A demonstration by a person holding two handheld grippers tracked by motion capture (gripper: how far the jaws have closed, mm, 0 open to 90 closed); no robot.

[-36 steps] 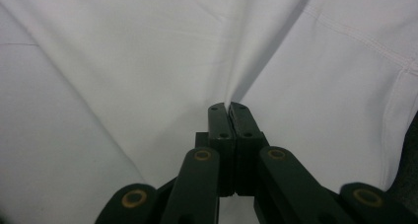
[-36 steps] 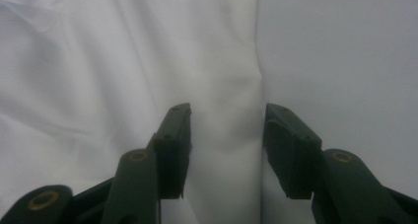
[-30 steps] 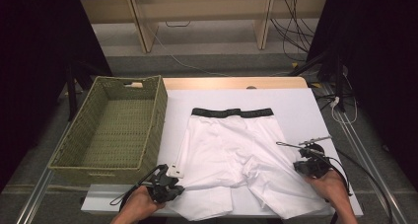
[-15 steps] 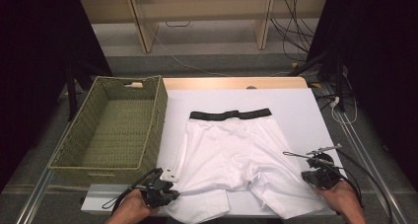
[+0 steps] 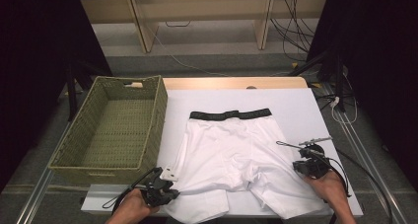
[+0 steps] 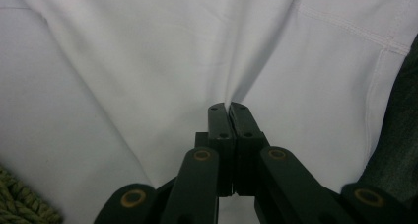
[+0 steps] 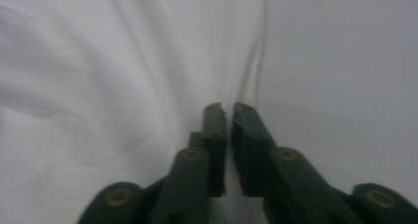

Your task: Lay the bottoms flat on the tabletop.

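the white shorts (image 5: 231, 155) lie flat on the white table (image 5: 305, 105), black waistband (image 5: 230, 114) at the far side, the two legs pointing toward the person. the shorts sit about mid-table, just right of the green woven basket (image 5: 113, 130), near it but not touching as far as i can see.

the left gripper (image 5: 165, 193) is down at the near edge of the left leg, its jaws pressed together with a pleat of the white cloth pinched at the tips; in the left gripper view the fabric (image 6: 197, 61) puckers into a crease that runs right into the left gripper (image 6: 228, 108).

the right gripper (image 5: 301, 165) sits at the outer edge of the right leg. its jaws have just been closing, and in the right gripper view they stand nearly together on the hem fold (image 7: 249, 81), a thin sliver of cloth caught between them at the right gripper (image 7: 226, 108). bare table shows to the right of that fold.

both hands rest low at the table's near edge.
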